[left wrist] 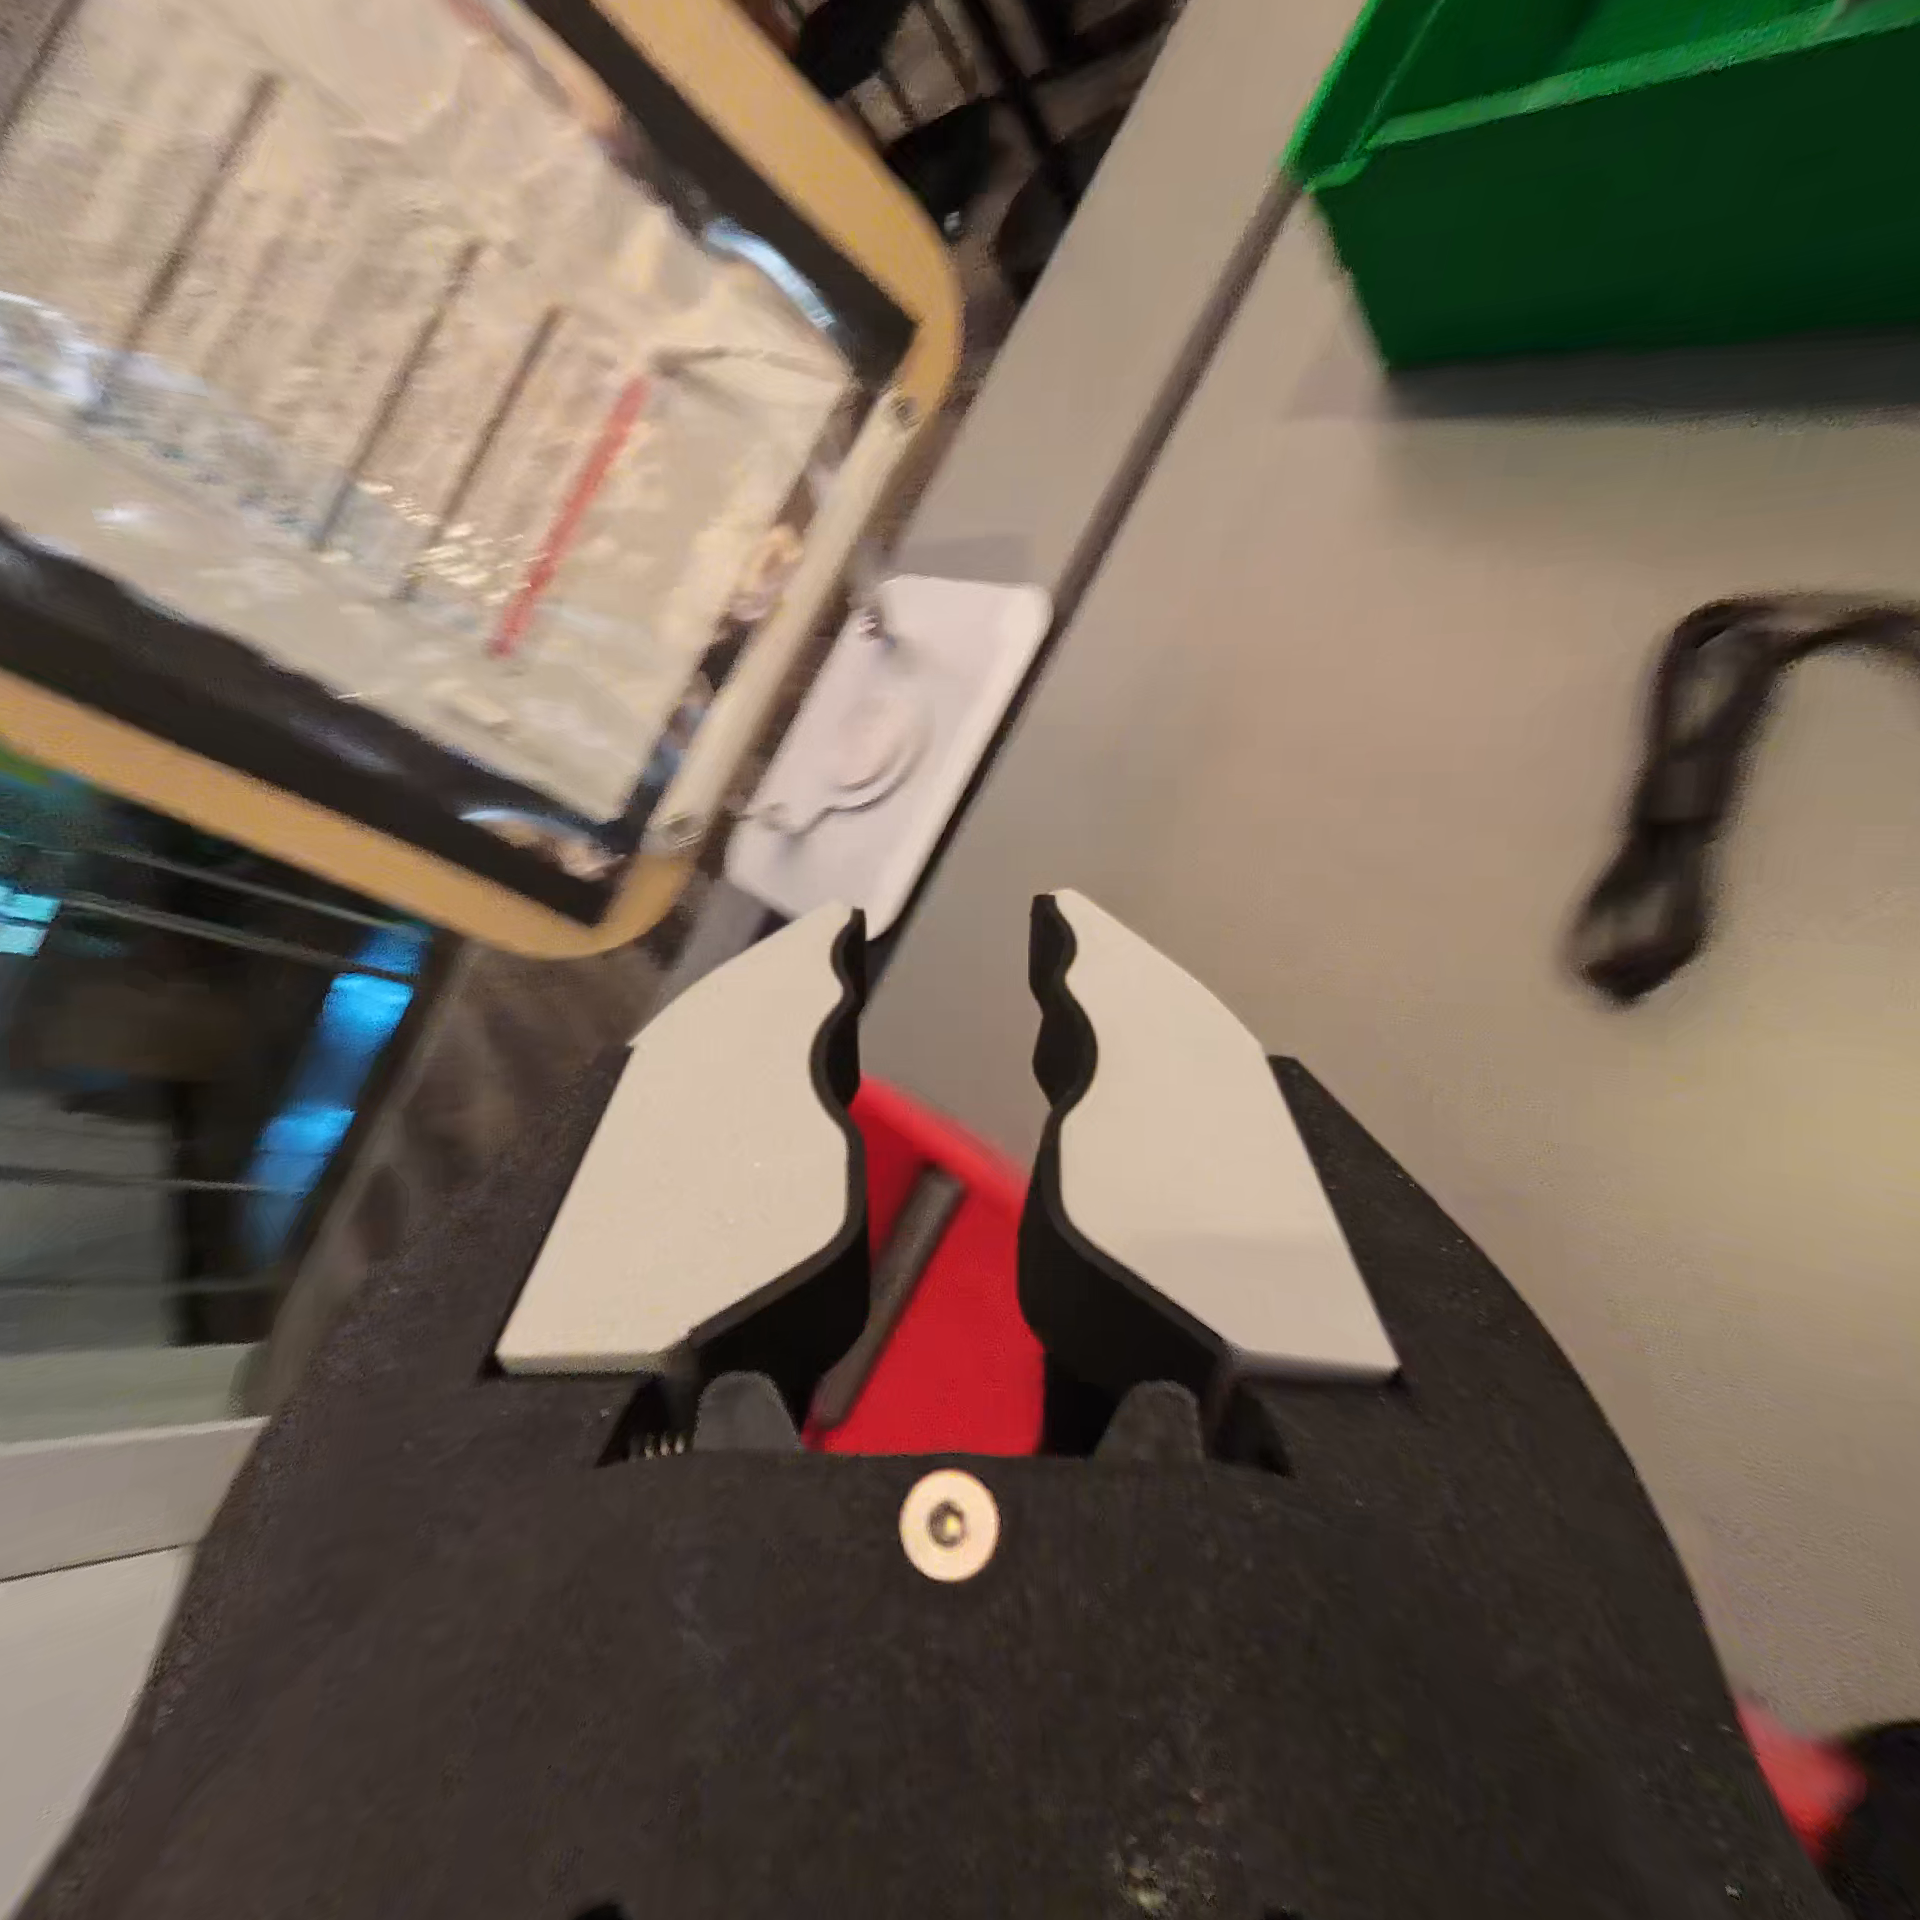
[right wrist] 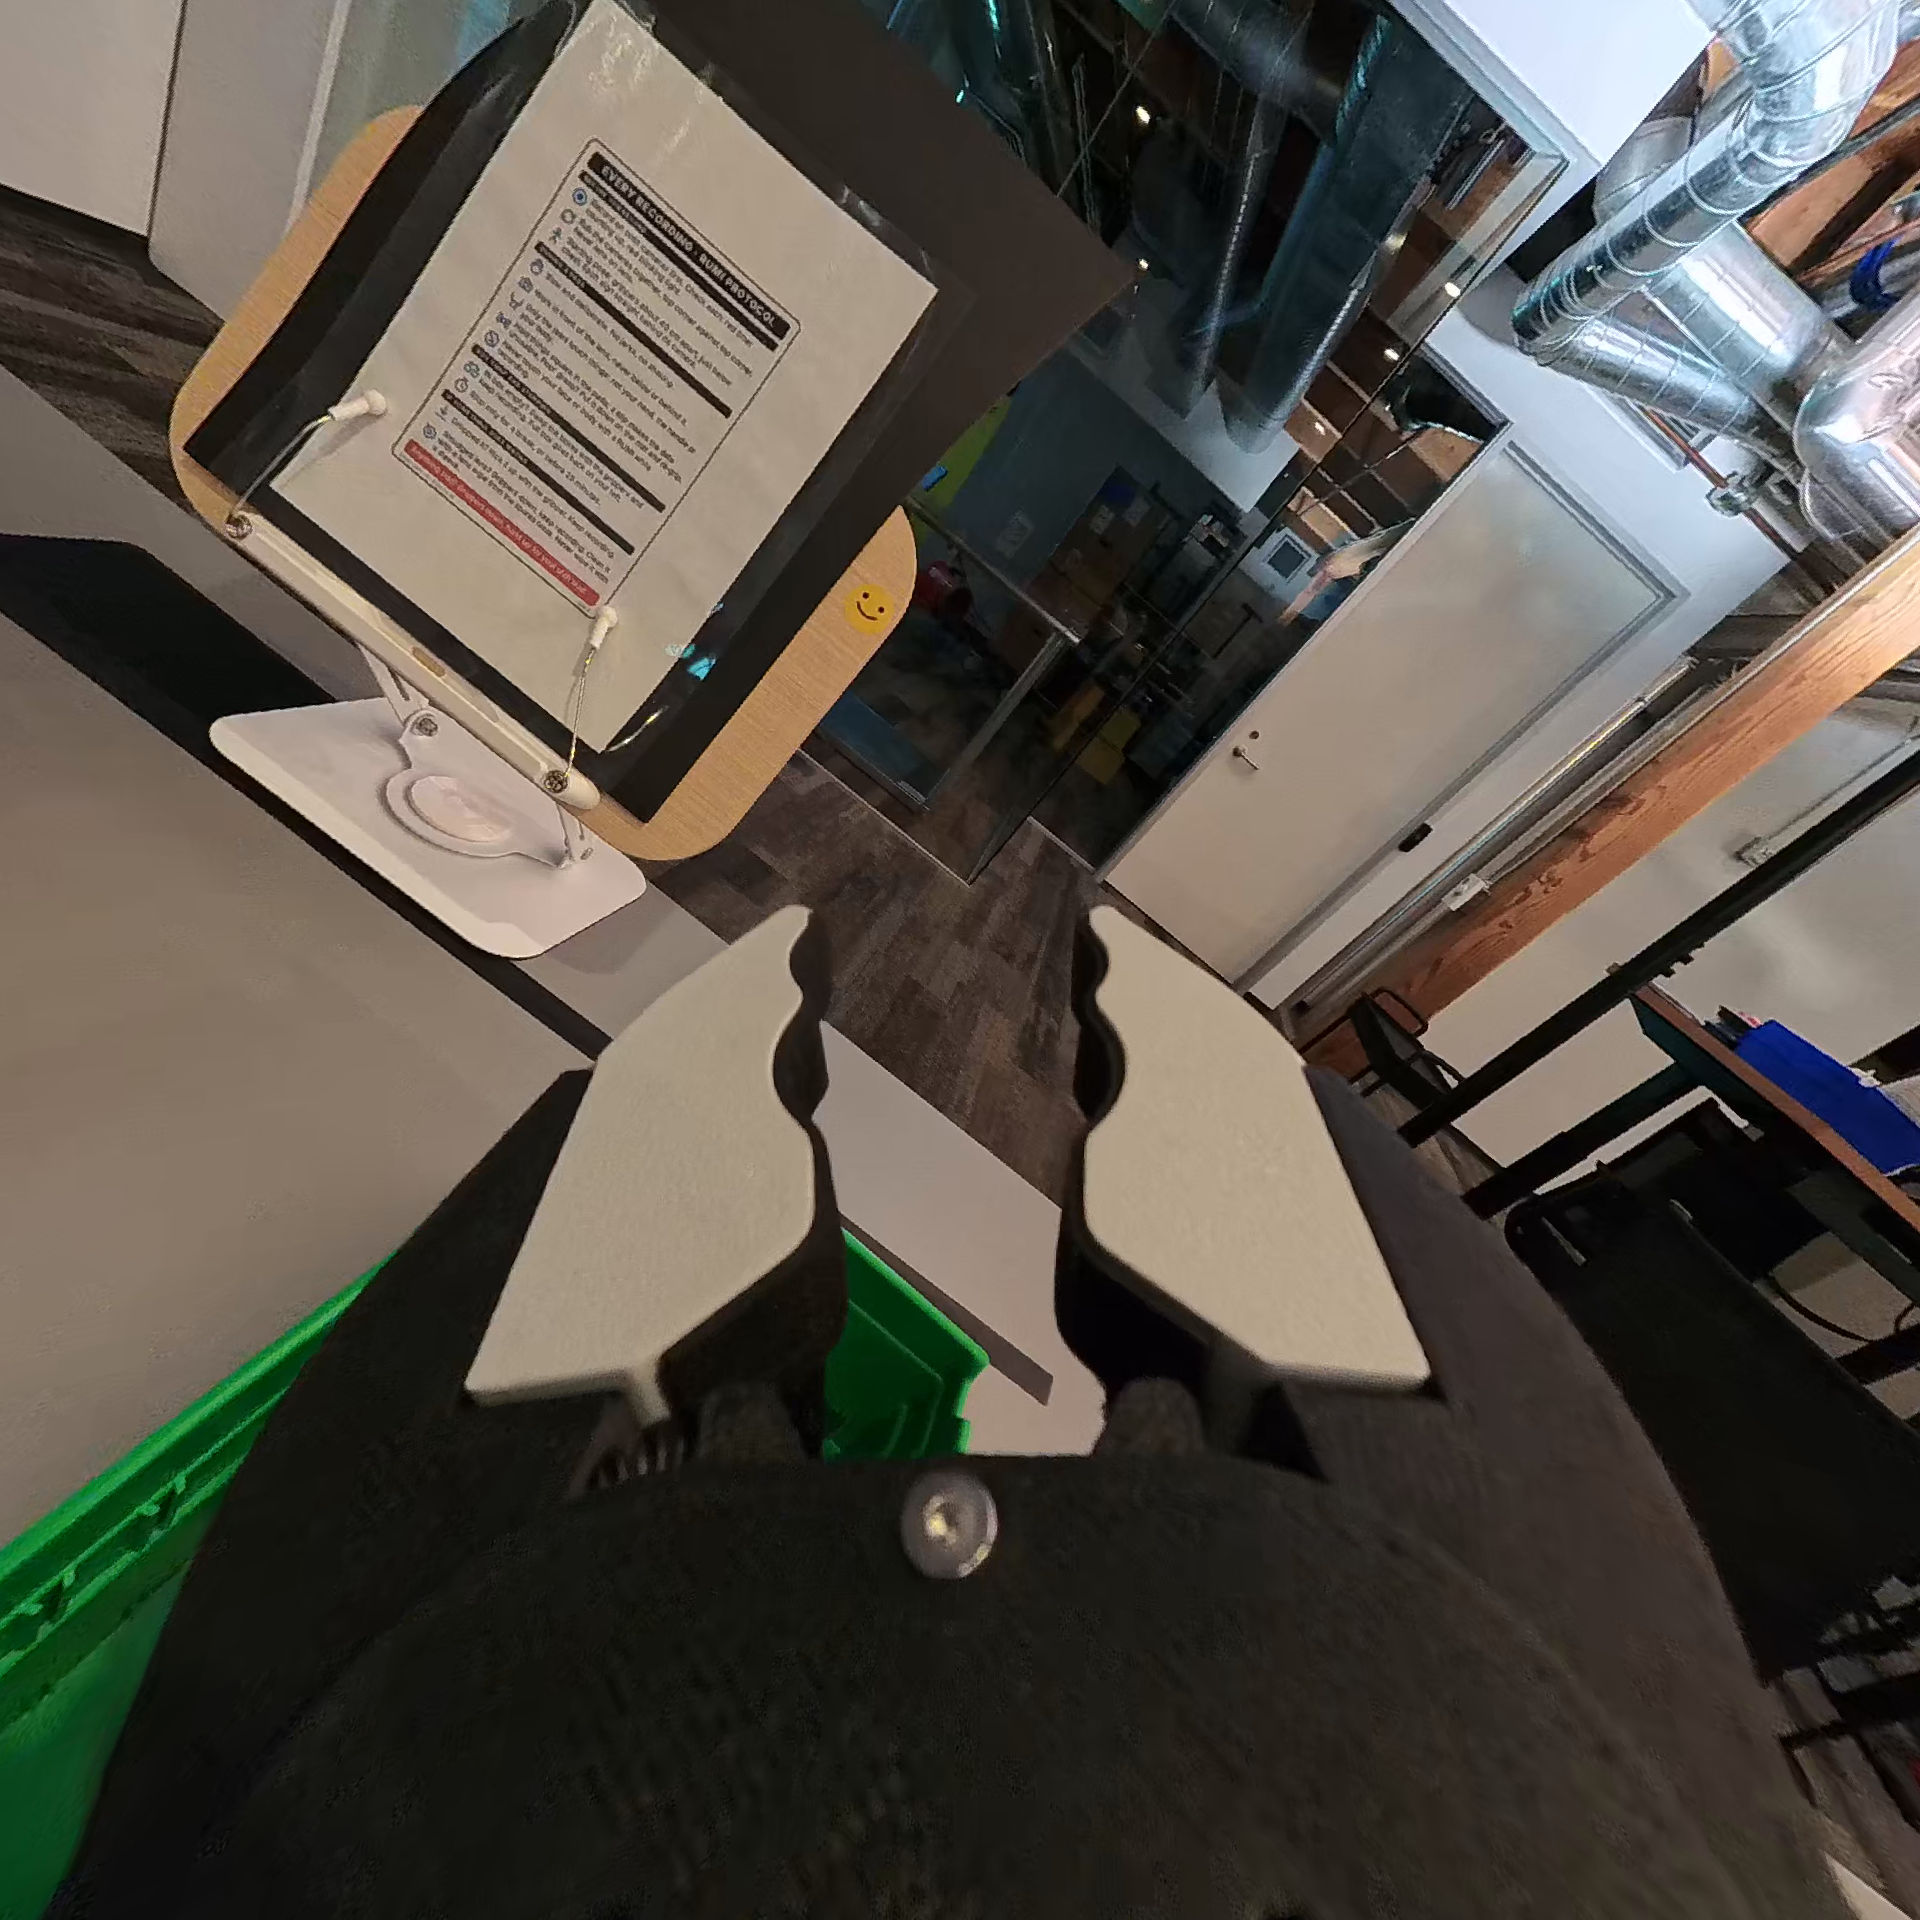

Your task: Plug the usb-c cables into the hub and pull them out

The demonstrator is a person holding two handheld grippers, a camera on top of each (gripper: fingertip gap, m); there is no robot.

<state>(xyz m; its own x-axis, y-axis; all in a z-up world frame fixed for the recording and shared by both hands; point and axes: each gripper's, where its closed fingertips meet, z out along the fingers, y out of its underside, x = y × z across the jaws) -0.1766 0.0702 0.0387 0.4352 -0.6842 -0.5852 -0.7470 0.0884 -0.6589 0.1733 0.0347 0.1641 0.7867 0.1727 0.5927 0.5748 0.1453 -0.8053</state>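
Black, seemingly coiled cable lies right of the left gripper fingers.

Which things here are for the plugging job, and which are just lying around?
For the job:
- bundled black cable on the grey table
- left gripper, open and empty
- right gripper, open and empty

Just lying around:
- green plastic bin
- red plastic bin
- wooden-edged sign board on a white stand

No hub is visible.
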